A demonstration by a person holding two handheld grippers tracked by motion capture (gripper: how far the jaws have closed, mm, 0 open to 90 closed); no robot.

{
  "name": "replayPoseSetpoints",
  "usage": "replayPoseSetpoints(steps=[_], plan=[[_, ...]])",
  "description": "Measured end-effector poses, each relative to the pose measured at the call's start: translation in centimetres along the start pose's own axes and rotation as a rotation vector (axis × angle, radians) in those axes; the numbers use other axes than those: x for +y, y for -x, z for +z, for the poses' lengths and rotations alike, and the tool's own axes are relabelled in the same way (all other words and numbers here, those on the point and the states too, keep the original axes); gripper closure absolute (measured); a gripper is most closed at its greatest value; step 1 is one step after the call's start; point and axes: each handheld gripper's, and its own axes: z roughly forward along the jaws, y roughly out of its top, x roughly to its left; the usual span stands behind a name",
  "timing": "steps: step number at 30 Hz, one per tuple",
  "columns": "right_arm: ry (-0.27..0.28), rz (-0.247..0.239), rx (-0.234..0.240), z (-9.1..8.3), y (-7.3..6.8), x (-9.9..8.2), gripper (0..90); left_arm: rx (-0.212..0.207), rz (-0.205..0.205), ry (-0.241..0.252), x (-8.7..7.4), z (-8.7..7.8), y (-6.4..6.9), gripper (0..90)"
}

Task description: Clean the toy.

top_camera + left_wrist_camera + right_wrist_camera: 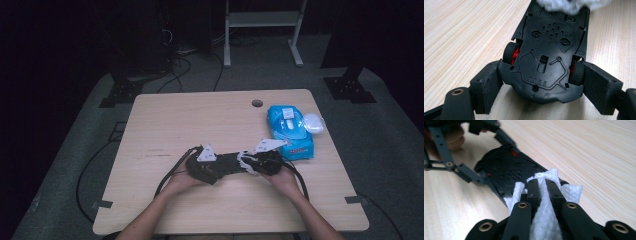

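Note:
A black toy car (546, 60) with red wheel hubs lies upside down, its underside facing up. My left gripper (541, 83) is shut on the car, one jaw against each side at the near wheels. My right gripper (543, 183) is shut on a white wipe (546, 220), and the wipe rests on the far end of the car's (506, 170) underside. In the high view both grippers meet over the car (232, 162) near the table's front middle: the left gripper (220, 167) at its left end, the right gripper (250, 162) at its right end.
A blue pack of wet wipes (290, 131) with its white lid flipped open lies at the right of the wooden table (200, 120). A cable hole (257, 103) sits near the far edge. Cables trail from both grippers off the front edge.

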Motion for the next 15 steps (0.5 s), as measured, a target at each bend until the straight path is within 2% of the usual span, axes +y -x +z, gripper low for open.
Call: replayPoseSetpoints(steps=[2, 4, 6, 7, 8, 9, 12, 15], plan=[[0.010, 0.023, -0.002, -0.1, 0.1, -0.3, 82.2, 0.000, 0.000, 0.000, 0.0, 0.0, 0.0, 20.5], [0.009, 0.017, -0.006, -0.1, 0.0, -0.2, 82.2, 0.001, 0.002, -0.001, 0.0, 0.0, 0.0, 20.5], [0.018, 0.018, 0.022, 0.7, -0.9, 0.2, 82.1, 0.000, 0.007, -0.001, 0.0, 0.1, 0.0, 20.5], [0.018, 0.018, 0.022, 0.7, -0.9, 0.2, 82.1, 0.000, 0.007, -0.001, 0.0, 0.1, 0.0, 20.5], [0.025, 0.020, 0.065, 1.4, -1.6, 0.5, 81.6, 0.000, 0.007, -0.001, 0.0, 0.1, 0.0, 20.5], [0.024, 0.016, 0.068, 1.6, -1.8, 0.5, 81.5, 0.002, 0.007, -0.001, 0.0, 0.1, 0.0, 20.5], [0.020, 0.011, 0.063, 1.6, -1.8, 0.5, 81.6, -0.001, 0.003, -0.004, 0.0, 0.0, 0.0, 20.6], [0.014, 0.018, 0.020, 0.9, -0.9, 0.2, 81.7, -0.030, -0.022, 0.005, 0.0, -0.2, -0.2, 20.5]])
